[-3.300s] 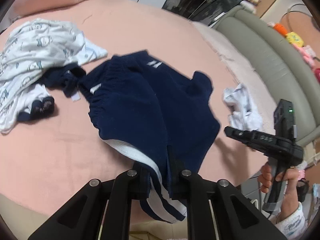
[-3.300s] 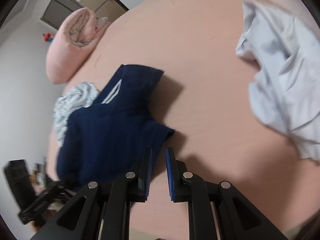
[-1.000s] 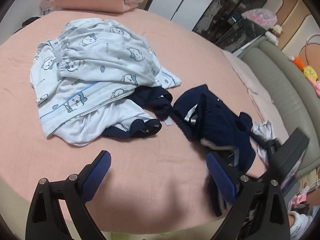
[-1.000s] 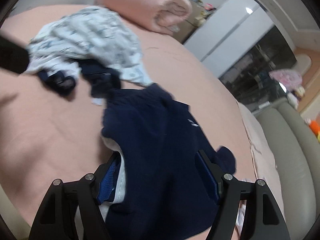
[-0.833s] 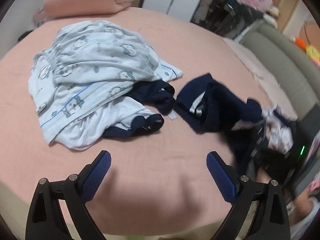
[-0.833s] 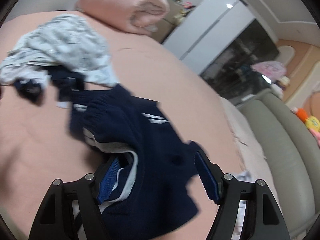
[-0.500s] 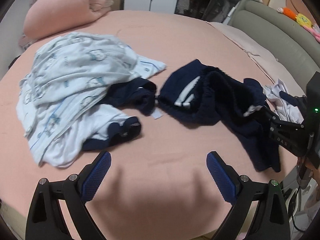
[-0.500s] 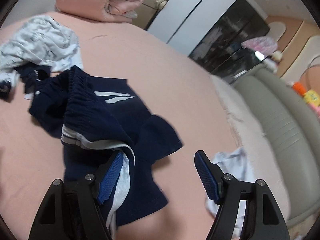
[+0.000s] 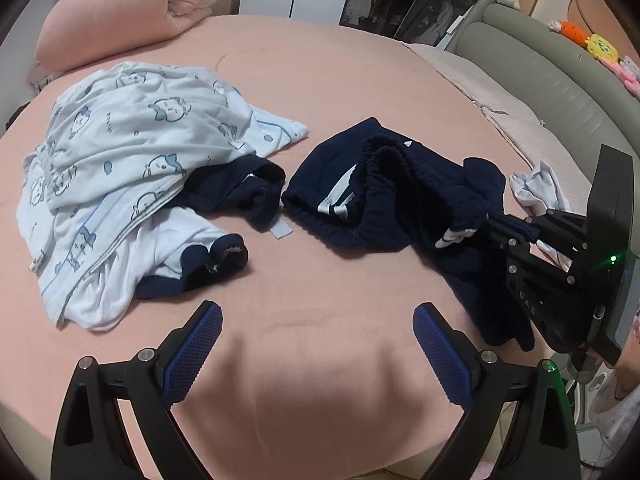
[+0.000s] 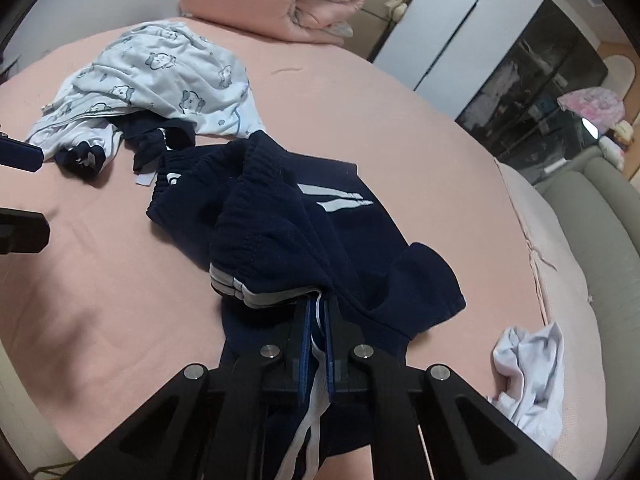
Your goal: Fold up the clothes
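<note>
Navy shorts [image 10: 288, 232], waistband far, right tool [image 10: 317, 312] pinching hem

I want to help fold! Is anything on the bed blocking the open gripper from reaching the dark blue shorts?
Nothing visible. Only bare pink bed lies between the open left gripper and the navy shorts. The right gripper has just closed on their striped edge.

Your left gripper [image 9: 316, 344] hung open over the bed's [image 9: 360, 80] near edge; your right gripper [image 9: 494, 220] pinched the navy shorts [image 9: 400, 196].
</note>
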`<state>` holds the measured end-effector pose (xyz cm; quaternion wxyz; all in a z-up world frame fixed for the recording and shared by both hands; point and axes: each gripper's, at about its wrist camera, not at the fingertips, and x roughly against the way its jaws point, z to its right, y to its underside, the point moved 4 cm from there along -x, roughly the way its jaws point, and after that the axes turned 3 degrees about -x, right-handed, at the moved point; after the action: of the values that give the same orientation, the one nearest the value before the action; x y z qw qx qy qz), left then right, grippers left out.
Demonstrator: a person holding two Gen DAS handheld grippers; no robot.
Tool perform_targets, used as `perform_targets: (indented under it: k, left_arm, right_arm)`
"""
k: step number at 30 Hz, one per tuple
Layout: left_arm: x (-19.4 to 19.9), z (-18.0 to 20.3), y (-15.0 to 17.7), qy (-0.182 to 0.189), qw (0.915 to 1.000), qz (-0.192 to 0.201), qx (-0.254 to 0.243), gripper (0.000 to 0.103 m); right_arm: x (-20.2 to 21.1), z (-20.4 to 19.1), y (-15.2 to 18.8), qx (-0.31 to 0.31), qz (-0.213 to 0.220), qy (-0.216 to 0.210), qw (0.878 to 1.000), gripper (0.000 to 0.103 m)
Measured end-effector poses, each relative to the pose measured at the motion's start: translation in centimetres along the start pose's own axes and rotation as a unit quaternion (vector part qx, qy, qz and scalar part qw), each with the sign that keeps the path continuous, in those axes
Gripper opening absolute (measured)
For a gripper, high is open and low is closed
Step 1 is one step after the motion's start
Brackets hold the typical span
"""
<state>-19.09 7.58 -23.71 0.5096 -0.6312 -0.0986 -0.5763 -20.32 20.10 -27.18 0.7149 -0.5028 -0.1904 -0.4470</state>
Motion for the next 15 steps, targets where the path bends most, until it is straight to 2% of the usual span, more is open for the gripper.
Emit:
perform_targets:
  k: [9,15]
  left_arm:
    - [-0.8,0.2,-0.4,0.001,1.0,-0.007,0.0,0.097]
    - [-2.2,0.4,-0.9,0.011,0.9999,-0.012,0.006,0.097]
  right_arm:
    - [2.1,2.6,1.7,0.075,0.025,0.115,0.99,0.003]
    - [1.6,5.8,3.3,0.052,0.005,0.154,0.987,0.003]
